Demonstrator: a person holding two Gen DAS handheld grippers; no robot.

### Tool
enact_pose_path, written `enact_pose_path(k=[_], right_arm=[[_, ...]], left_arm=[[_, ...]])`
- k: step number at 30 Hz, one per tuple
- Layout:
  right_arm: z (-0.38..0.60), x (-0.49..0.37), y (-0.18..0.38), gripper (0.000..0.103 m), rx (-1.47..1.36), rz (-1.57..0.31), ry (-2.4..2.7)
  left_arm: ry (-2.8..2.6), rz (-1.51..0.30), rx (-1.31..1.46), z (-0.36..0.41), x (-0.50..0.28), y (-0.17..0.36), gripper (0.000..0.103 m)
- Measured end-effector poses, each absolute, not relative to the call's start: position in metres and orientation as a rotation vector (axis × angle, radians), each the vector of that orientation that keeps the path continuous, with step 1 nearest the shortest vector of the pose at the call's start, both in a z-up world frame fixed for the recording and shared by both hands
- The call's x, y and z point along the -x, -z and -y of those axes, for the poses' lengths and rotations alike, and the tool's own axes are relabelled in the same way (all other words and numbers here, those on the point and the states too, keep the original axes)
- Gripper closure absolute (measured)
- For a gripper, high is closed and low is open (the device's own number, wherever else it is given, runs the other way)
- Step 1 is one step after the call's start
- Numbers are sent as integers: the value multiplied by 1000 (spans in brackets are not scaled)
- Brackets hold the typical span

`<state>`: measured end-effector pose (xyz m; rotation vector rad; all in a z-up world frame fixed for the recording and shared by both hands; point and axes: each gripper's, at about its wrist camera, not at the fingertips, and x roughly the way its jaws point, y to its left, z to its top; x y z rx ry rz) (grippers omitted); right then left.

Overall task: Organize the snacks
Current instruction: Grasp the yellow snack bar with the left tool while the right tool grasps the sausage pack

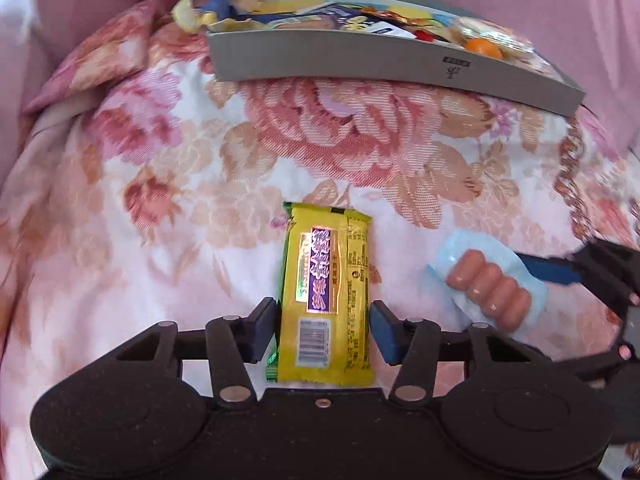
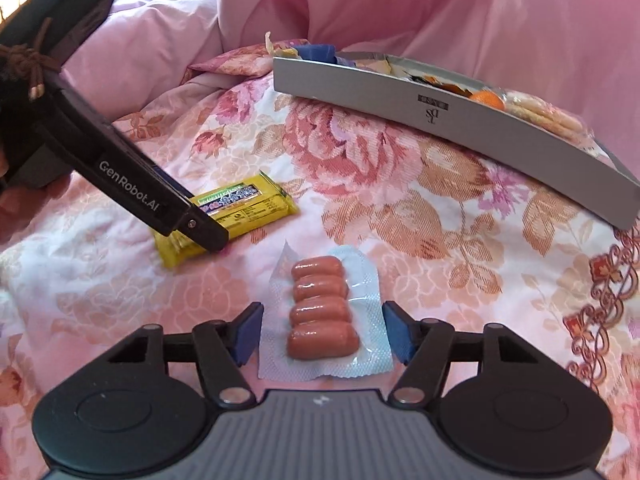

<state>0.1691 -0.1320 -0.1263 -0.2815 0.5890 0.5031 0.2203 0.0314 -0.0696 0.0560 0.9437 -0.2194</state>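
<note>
**Two snacks on the bed, each framed by a pair of jaws**

The yellow foil-wrapped wafer bar (image 1: 326, 300) lies flat on the floral pink bedspread (image 1: 280, 140), lengthwise between the jaws of the left gripper (image 1: 324, 322). The pads stand at its long edges, at 3 and 9 o'clock of the bar, and appear to be just touching the wrapper. I judge it light and fairly stiff, with a slick, crinkly wrapper and a brittle filling, so a gentle hold across the middle of the long sides suits it best.

The clear-and-pale-blue vacuum pack of small sausages (image 2: 324, 312) lies between the jaws of the right gripper (image 2: 323, 334), which stand spread with a gap on either side. It looks soft, light and slippery. The flat sealed border would fold, so the firm sausage ridge is probably the better place to grip.

At 12 o'clock in both views sits the long grey cardboard box (image 2: 440, 108), already holding assorted snacks.

Count: one wafer bar, one sausage pack with four sausages, one box, two grippers. The box's contents are too jumbled to count.
</note>
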Motion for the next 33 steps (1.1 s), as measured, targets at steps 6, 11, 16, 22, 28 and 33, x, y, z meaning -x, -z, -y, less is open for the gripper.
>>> enact_pose_path(k=[6,11,16,22,28,33], right_arm=[[142,-157,121,35,241,-653,-482],[152,-142,120,34,203,-694,-458],[150,-138,124,25,223,-659,-449],[153,-142,129,18,187,-639,-432],[152,-142,131,26,154,-632,-444],[148,-140,132,36,187,-627,-445]], left_arm=[[126,-912,-35,-14,-194,75,54],[139,-941,18,-11,-182,75,51],[112,-898,-26,-6,-184,78,40],[103,-862,-65,-1,-191,84,33],[109,-843,-91,3,-193,85,45],[110,-839,-84,2,-191,85,53]])
